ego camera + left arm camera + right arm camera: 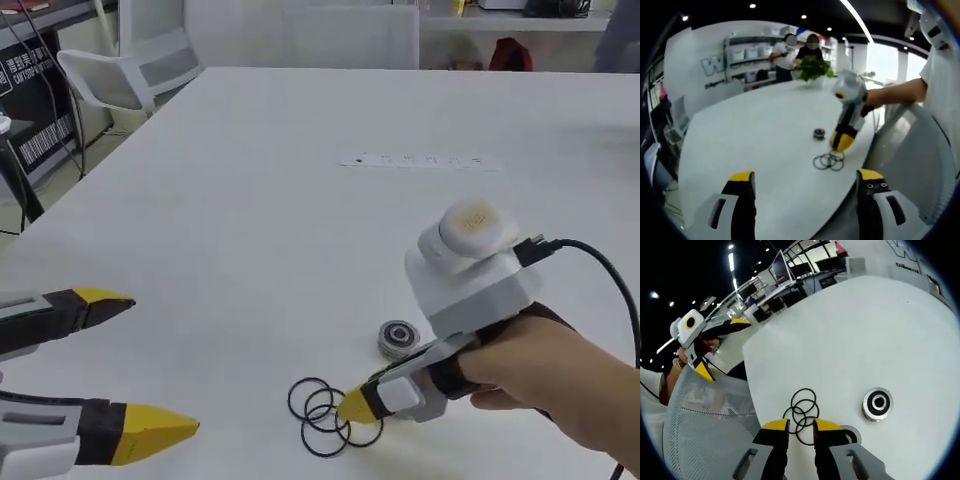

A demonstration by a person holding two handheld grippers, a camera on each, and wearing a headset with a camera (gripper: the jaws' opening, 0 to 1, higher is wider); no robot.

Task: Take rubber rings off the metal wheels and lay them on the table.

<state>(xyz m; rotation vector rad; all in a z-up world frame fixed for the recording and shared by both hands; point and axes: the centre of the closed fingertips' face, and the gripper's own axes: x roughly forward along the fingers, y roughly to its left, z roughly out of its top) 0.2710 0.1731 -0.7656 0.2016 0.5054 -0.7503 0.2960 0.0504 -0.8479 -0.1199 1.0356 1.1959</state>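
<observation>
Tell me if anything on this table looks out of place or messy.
Only slightly. The rubber rings lie overlapped in a loose tangle instead of apart. They are close to the near edge of the table, at the tip of the right gripper. The metal wheel beside them lies flat and looks undamaged.

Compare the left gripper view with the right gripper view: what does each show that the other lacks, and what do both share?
The left gripper view adds a potted plant at the table's far end, with people behind it. The right gripper view adds a mesh chair back by the table edge. Both share the white table, the overlapping black rubber rings, a metal wheel beside them, the wide-open left gripper, and the right gripper tipped down at the rings.
</observation>
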